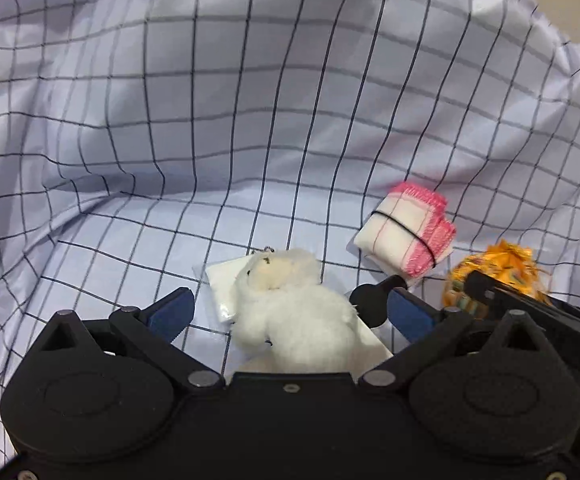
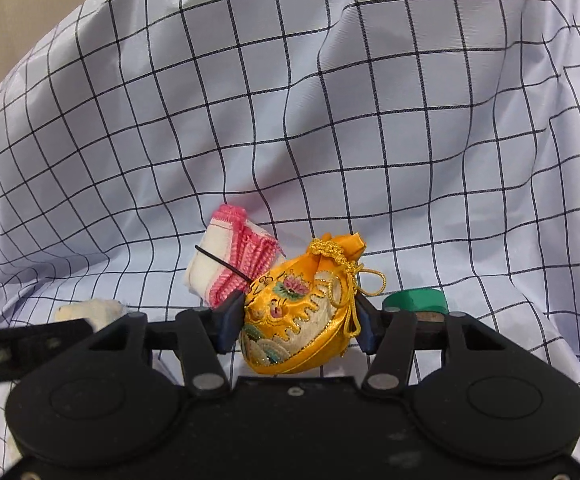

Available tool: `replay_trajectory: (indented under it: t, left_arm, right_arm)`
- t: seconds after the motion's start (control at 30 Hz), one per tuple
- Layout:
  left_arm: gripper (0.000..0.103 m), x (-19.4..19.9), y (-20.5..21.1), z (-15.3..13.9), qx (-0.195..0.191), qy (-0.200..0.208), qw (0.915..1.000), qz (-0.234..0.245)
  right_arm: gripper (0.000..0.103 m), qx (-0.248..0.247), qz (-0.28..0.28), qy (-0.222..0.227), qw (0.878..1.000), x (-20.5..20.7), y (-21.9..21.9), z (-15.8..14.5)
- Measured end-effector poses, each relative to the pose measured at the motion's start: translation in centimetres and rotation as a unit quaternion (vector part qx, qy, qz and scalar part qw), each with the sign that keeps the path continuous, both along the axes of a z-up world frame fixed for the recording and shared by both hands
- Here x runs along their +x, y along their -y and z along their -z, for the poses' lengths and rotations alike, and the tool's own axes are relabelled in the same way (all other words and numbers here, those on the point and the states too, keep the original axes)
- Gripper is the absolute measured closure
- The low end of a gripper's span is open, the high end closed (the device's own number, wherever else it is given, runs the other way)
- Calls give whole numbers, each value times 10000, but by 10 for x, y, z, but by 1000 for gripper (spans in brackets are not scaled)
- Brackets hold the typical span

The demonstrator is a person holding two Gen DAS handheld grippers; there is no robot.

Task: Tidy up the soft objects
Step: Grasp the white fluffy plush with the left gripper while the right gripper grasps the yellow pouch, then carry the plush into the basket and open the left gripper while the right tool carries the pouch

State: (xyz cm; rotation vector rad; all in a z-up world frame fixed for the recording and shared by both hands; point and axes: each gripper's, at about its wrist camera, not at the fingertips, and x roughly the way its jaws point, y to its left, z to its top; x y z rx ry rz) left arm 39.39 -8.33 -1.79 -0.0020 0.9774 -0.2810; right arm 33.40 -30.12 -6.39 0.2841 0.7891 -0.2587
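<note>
1. Here, everything lies on a white checked cloth (image 1: 250, 120) with dark grid lines, rumpled and rising in folds behind the objects. Landmark for these notes: the folded white towel with pink edging (image 1: 406, 236), bound by a thin black band.
2. Right gripper (image 2: 296, 320): jaws drawn in close, blue pads pressing both flanks of an orange embroidered pouch (image 2: 298, 320). Pouch sits just in front of the towel and a little to its right in the right wrist view, overlapping the towel's lower corner; whether they touch, cannot tell. Gold cord gathers the pouch neck, loop hanging on the side away from the towel.
3. Left gripper (image 1: 290, 312): jaws spread wide, nothing clamped. A white plush toy (image 1: 290, 312) lies between the blue pads with clear gaps on both sides.
4. Plush toy lies on a flat clear packet (image 1: 220, 284), near the towel, to its left and closer to the left wrist camera.
5. Green round object (image 2: 416, 300): on the far side of the pouch from the towel, partly hidden behind the right gripper's finger; what it is, cannot tell.
6. From the left wrist camera, the pouch shows blurred at the towel's lower right, the right gripper's black frame across it.
</note>
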Motion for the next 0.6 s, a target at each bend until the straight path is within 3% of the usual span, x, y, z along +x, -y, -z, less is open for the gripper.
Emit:
replay_trajectory:
  t: [0.17,0.2,0.23,0.3,0.6]
  left_arm:
    - [6,11,8,18,47,-316,9995,49]
    - [12,13,10,21,44,-367,9993,100]
    - [27,14,11,24,29,-398,9991,143]
    - [39,16,12,27,-6,-438,9990,99]
    - [44,0,8,2,-256,-106,9996,78]
  right_arm:
    - [48,-7,-57,45,10000,-11,3,-4]
    - [48,4,-68,46,10000,-13,4,-4]
    - [48,11,-77,51,10000,-14,5,-4]
    - [48,7,-96,64,9999,-17,5,-6]
    - [48,-5,-253,252,9994,-42,-1,-25]
